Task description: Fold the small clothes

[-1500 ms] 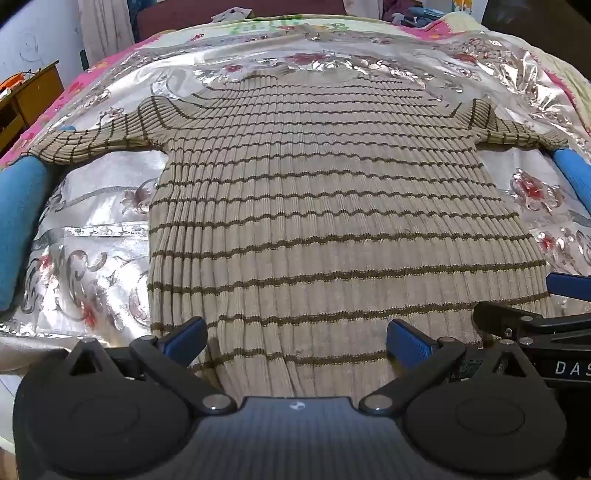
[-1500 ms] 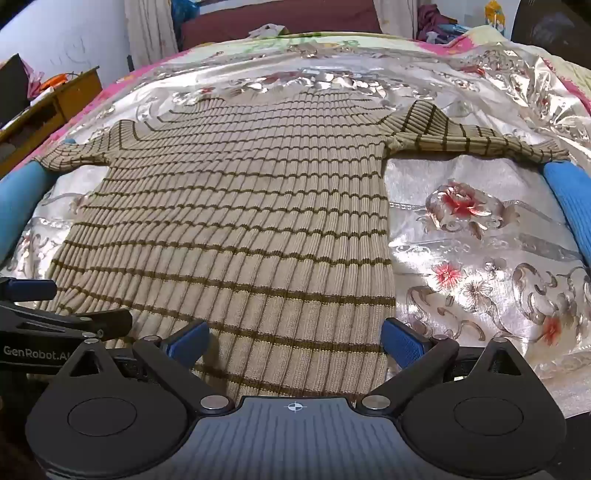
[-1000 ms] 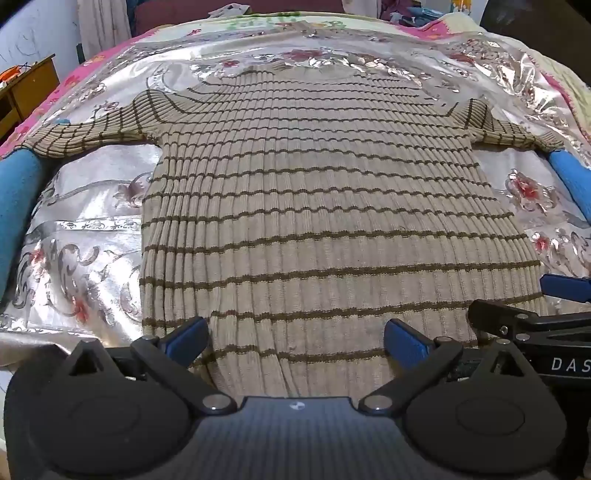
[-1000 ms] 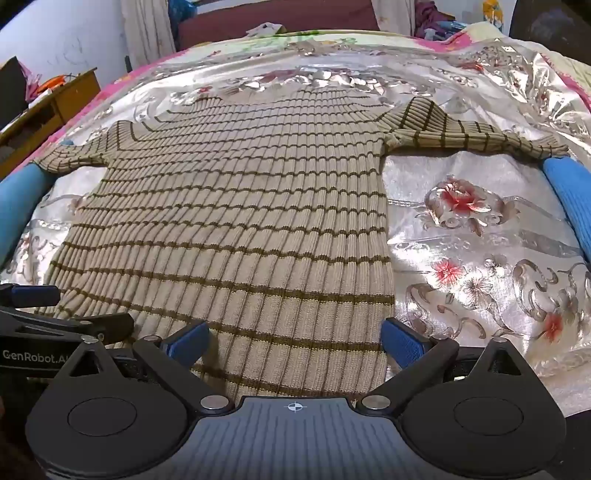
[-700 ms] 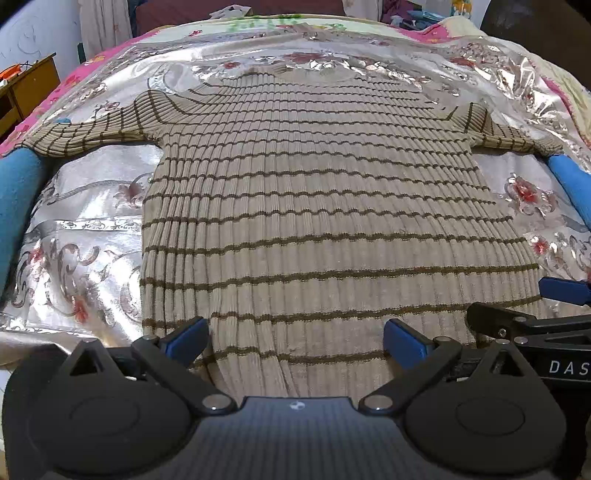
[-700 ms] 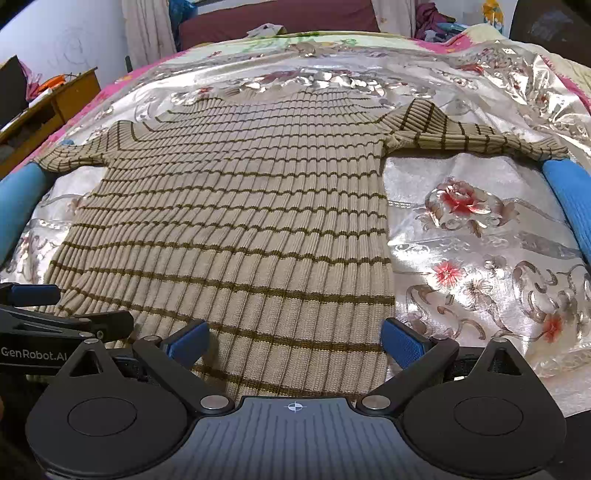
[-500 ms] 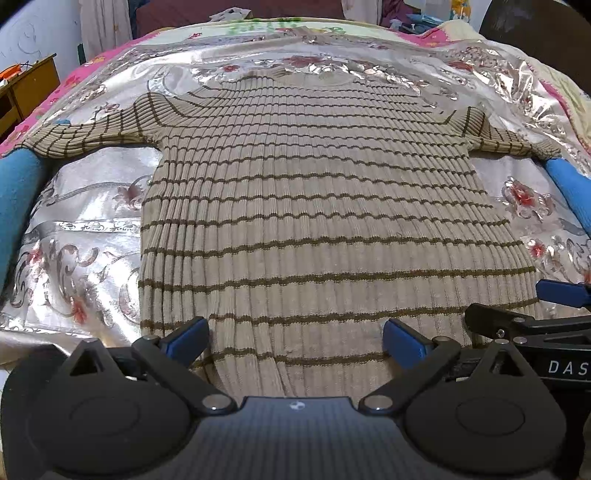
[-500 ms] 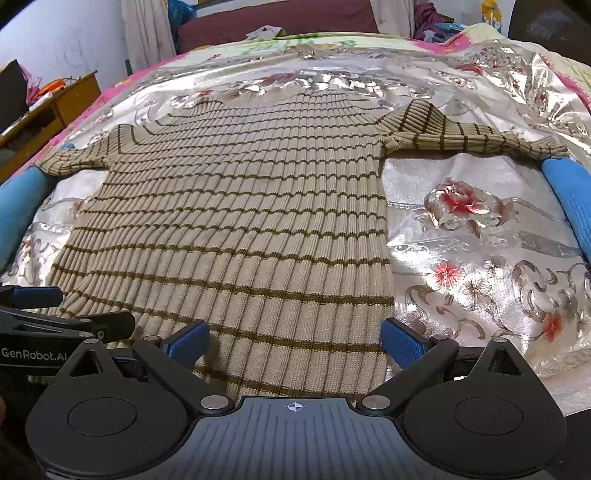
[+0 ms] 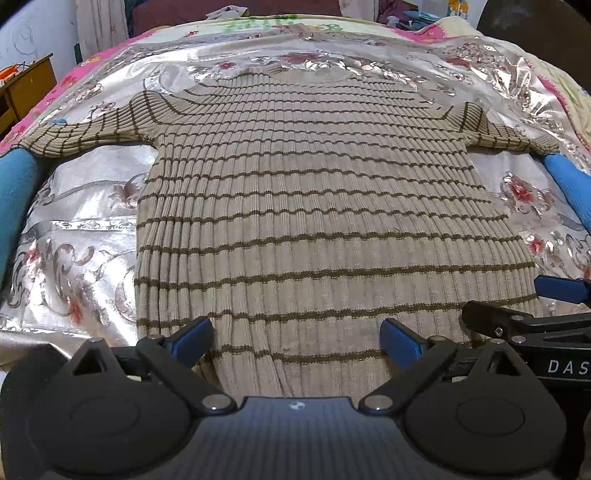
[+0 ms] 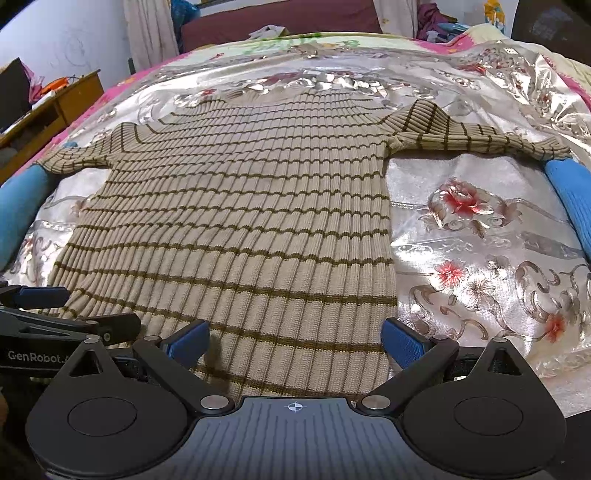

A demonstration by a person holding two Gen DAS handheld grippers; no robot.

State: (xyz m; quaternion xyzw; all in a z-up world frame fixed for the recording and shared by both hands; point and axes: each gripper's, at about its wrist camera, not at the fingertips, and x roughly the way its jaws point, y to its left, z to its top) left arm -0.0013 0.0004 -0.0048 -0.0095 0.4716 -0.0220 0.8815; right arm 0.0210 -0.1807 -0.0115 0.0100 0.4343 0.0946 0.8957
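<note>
A beige ribbed sweater with thin brown stripes [image 9: 306, 206] lies flat on the bed, sleeves spread left and right, neck at the far side. It also shows in the right wrist view [image 10: 236, 221]. My left gripper [image 9: 295, 341] is open, its blue pads straddling the hem's left part. My right gripper [image 10: 295, 339] is open over the hem's right part. Each gripper shows in the other's view, the right one [image 9: 524, 314] and the left one [image 10: 66, 317].
A shiny silver floral bedspread [image 10: 480, 258] covers the bed. Blue rolls lie at the left [image 9: 14, 192] and right [image 10: 572, 199] edges. A wooden desk [image 10: 48, 110] stands at the far left. A dark headboard [image 10: 280, 18] is at the back.
Both grippers have drifted slightly forward and up along the hem; the sweater sits a bit lower in the views. Both stay open.
</note>
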